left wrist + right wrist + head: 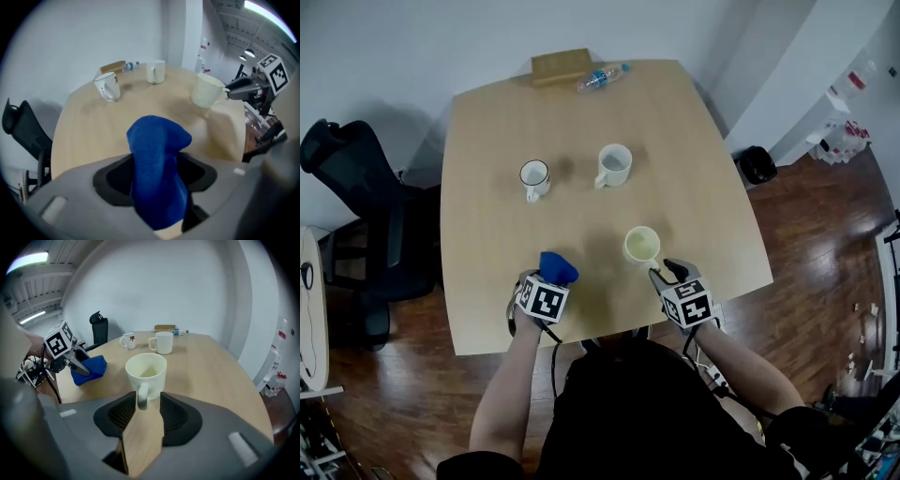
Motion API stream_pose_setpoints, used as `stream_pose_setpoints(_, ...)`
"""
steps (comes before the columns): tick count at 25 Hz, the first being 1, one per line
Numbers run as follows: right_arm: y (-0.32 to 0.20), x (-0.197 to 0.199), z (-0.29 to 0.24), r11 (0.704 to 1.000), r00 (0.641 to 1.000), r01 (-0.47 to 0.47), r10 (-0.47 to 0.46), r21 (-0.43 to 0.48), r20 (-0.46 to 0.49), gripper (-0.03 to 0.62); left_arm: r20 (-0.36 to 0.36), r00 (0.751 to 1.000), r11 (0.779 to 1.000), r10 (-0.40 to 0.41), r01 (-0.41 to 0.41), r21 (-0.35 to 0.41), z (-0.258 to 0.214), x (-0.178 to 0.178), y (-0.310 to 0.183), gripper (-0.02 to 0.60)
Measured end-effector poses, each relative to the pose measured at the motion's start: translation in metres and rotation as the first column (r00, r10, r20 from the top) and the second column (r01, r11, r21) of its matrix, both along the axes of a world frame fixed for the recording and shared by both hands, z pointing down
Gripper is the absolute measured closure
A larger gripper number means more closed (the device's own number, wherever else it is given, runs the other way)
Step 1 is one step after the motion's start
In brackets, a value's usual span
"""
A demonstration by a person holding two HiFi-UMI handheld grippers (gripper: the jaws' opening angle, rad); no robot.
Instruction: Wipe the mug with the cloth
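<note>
A pale cream mug (641,245) stands upright on the wooden table (487,319) near its front edge. My right gripper (667,273) is just behind it. In the right gripper view the jaws stand apart on either side of the mug's handle (142,398), with bare table showing between them, so the gripper is open. A blue cloth (558,267) lies bunched on the table to the mug's left. My left gripper (547,281) points down over it. In the left gripper view the cloth (157,164) rises between the jaws with dark gaps beside it, and the gripper is open.
Farther back on the table stand a white mug with a dark rim (534,176) and a plain white mug (614,165). A plastic bottle (602,77) and a wooden box (561,66) lie at the far edge. A black office chair (366,225) stands left of the table.
</note>
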State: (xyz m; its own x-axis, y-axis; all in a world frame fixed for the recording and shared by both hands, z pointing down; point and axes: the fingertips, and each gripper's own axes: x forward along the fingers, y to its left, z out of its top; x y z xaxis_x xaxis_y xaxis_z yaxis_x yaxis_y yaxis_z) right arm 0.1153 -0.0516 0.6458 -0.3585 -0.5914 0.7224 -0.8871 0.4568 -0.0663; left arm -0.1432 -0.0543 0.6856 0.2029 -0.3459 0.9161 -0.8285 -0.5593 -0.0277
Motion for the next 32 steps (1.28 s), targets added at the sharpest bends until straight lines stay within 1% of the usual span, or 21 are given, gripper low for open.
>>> stream_pose_setpoints(2,-0.005,-0.003,0.005,1.0,1.0,0.004,-0.004,-0.006,0.004,0.437,0.027,1.0,1.0,-0.005,0.005,-0.011,0.008,0.001,0.004,0.315)
stream_pose_setpoints(4,-0.006,-0.006,0.006,1.0,1.0,0.024,-0.024,0.0,0.003,0.459,0.052,0.999,1.0,-0.014,0.014,0.001,0.011,0.001,0.004,0.336)
stream_pose_setpoints(6,-0.007,-0.01,0.008,0.999,0.999,0.047,-0.047,0.01,-0.005,0.484,0.06,0.997,0.999,-0.04,0.039,0.015,0.012,-0.001,0.002,0.353)
stream_pose_setpoints(8,-0.008,-0.013,0.012,0.998,0.998,0.064,-0.064,0.01,-0.011,0.484,0.06,0.996,0.998,-0.059,0.058,0.017,0.013,-0.001,0.002,0.36)
stream_pose_setpoints(10,-0.01,-0.014,0.016,0.997,0.997,0.075,-0.075,0.004,-0.018,0.471,0.063,0.996,0.998,-0.064,0.063,0.014,0.013,-0.001,0.002,0.362)
stream_pose_setpoints(12,-0.012,-0.013,0.02,0.997,0.996,0.08,-0.08,-0.002,-0.028,0.474,0.065,0.996,0.998,-0.062,0.061,0.013,0.014,0.0,0.002,0.362)
stream_pose_setpoints(13,-0.012,-0.012,0.02,0.997,0.996,0.082,-0.081,0.0,-0.033,0.482,0.065,0.996,0.998,-0.061,0.061,0.014,0.013,0.001,0.003,0.364)
stream_pose_setpoints(15,-0.012,-0.011,0.019,0.996,0.995,0.092,-0.091,0.014,-0.041,0.543,0.064,0.996,0.998,-0.067,0.066,0.02,0.014,0.001,0.003,0.365)
stream_pose_setpoints(16,-0.012,-0.01,0.018,0.994,0.994,0.105,-0.104,0.022,-0.043,0.546,0.062,0.996,0.997,-0.07,0.069,0.024,0.014,0.001,0.002,0.368)
stream_pose_setpoints(19,-0.011,-0.008,0.013,0.987,0.986,0.16,-0.159,0.029,-0.045,0.55,0.039,0.997,0.997,-0.063,0.062,0.038,0.013,-0.003,0.001,0.416)
stream_pose_setpoints(20,-0.009,-0.007,0.011,0.985,0.985,0.17,-0.17,0.02,-0.029,0.551,0.026,0.998,0.998,-0.055,0.054,0.04,0.012,-0.004,0.001,0.428)
stream_pose_setpoints(22,-0.005,-0.004,0.005,0.986,0.986,0.164,-0.163,-0.007,0.045,0.553,-0.014,0.999,0.999,-0.037,0.038,0.04,0.011,-0.006,0.003,0.444)
stream_pose_setpoints(24,-0.002,-0.002,-0.007,0.99,0.979,0.139,-0.132,-0.031,0.152,0.553,-0.08,0.996,0.999,-0.03,0.033,0.032,0.0,-0.003,0.005,0.454)
stream_pose_setpoints(26,-0.001,-0.002,-0.029,0.992,0.959,0.123,-0.11,-0.034,0.263,0.553,-0.183,0.982,0.998,-0.044,0.051,0.038,-0.025,0.005,0.007,0.456)
stream_pose_setpoints(27,-0.001,-0.002,-0.042,0.992,0.944,0.122,-0.109,-0.025,0.312,0.553,-0.244,0.968,0.996,-0.048,0.064,0.057,-0.041,0.01,0.006,0.456)
stream_pose_setpoints(28,-0.001,-0.003,-0.056,0.992,0.928,0.125,-0.113,-0.012,0.355,0.553,-0.306,0.951,0.994,-0.038,0.068,0.09,-0.06,0.017,0.004,0.456)
stream_pose_setpoints(29,-0.001,-0.004,-0.071,0.992,0.911,0.129,-0.119,0.001,0.394,0.553,-0.362,0.932,0.989,-0.007,0.06,0.136,-0.084,0.027,0.002,0.456)
stream_pose_setpoints(30,-0.002,-0.005,-0.085,0.991,0.894,0.131,-0.123,0.01,0.431,0.551,-0.408,0.912,0.98,0.042,0.041,0.192,-0.111,0.038,0.0,0.455)
stream_pose_setpoints(31,-0.002,-0.007,-0.098,0.991,0.877,0.132,-0.123,0.014,0.464,0.553,-0.44,0.892,0.967,0.104,0.014,0.256,-0.14,0.052,-0.001,0.454)
stream_pose_setpoints(32,-0.002,-0.01,-0.109,0.991,0.862,0.131,-0.122,0.016,0.493,0.551,-0.455,0.874,0.946,0.172,-0.017,0.324,-0.169,0.066,0.0,0.454)
